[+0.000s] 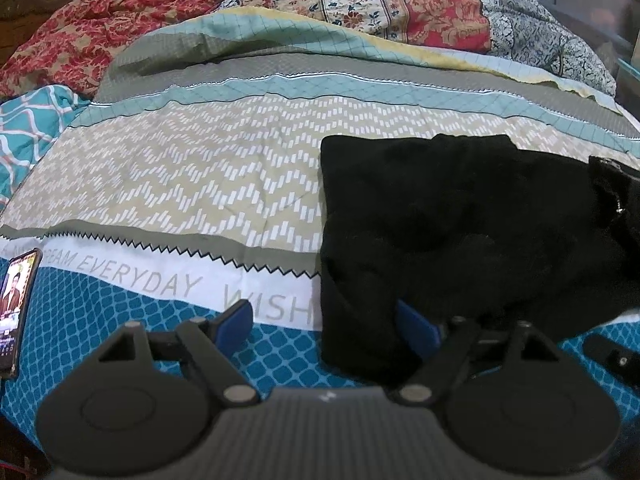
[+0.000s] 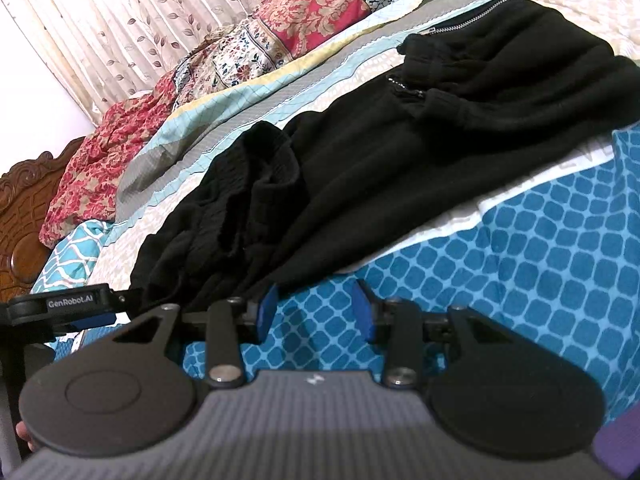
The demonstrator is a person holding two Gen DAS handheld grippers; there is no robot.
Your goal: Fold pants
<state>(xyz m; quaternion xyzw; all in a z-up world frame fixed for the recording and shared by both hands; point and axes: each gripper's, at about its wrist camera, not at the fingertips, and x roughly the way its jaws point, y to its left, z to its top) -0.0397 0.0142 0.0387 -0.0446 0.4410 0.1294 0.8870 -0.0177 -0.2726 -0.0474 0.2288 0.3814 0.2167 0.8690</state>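
Observation:
The black pants [image 1: 460,220] lie folded into a thick block on the right of the patterned bedsheet [image 1: 180,168]. My left gripper [image 1: 326,326] stands open wide at their near left corner. Its right pad [image 1: 416,328] overlaps the black cloth and its left pad [image 1: 236,324] is over bare sheet, neither pressing. In the right wrist view the pants [image 2: 400,140] stretch away with a zip and ribbed cuffs on top. My right gripper [image 2: 316,312] is open just short of their near edge, with only blue sheet between its pads. The left gripper [image 2: 60,304] shows at the far left.
A phone [image 1: 16,308] with a lit screen lies at the sheet's left edge. Crumpled red and floral quilts [image 1: 280,0] are heaped along the back. A carved wooden headboard [image 2: 16,220] and a leaf-print curtain [image 2: 120,20] bound the far side.

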